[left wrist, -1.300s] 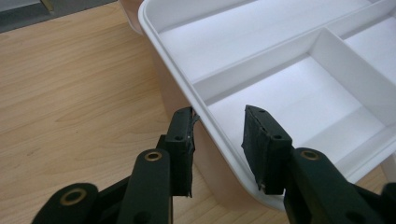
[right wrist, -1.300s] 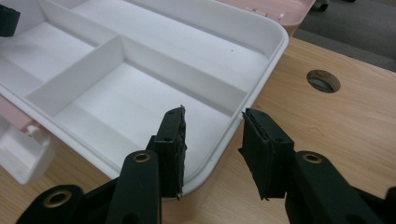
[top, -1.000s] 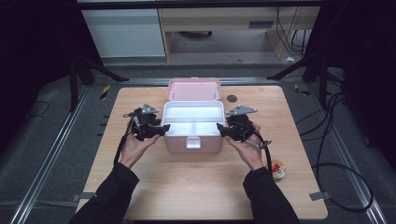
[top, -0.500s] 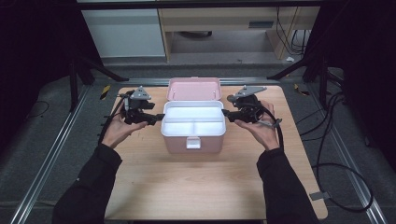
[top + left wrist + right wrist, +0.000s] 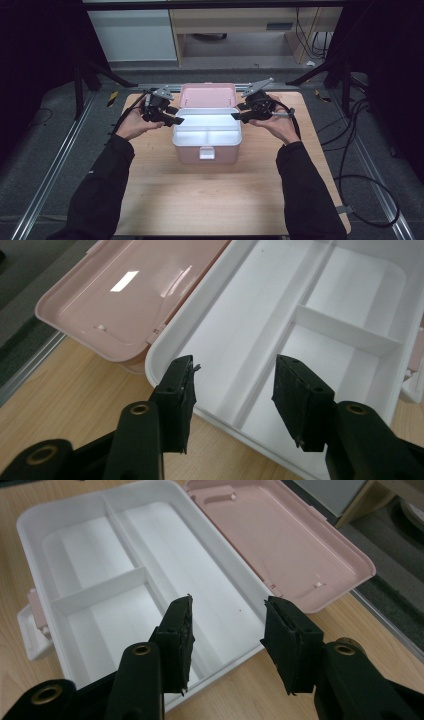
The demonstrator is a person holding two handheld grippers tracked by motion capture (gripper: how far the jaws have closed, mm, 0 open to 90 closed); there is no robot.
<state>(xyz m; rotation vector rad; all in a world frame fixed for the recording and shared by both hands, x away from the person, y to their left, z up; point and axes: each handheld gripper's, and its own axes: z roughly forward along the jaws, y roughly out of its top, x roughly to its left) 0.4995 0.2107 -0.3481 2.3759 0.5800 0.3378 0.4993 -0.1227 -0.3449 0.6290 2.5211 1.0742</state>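
- Box (image 5: 206, 142) sits mid-table, lid (image 5: 207, 95) flung back.
- Left gripper (image 5: 176, 120) and right gripper (image 5: 236, 116) (jaws just closing, still spread, empty) hover over the tray (image 5: 320, 330); a careless descent might jam its rim.

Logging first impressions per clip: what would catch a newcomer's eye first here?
The pink box at the middle of the wooden table, its lid thrown open toward the far edge and a white divided tray sitting inside. Then the left gripper and right gripper, raised at the tray's two ends, jaws apart with nothing between them.
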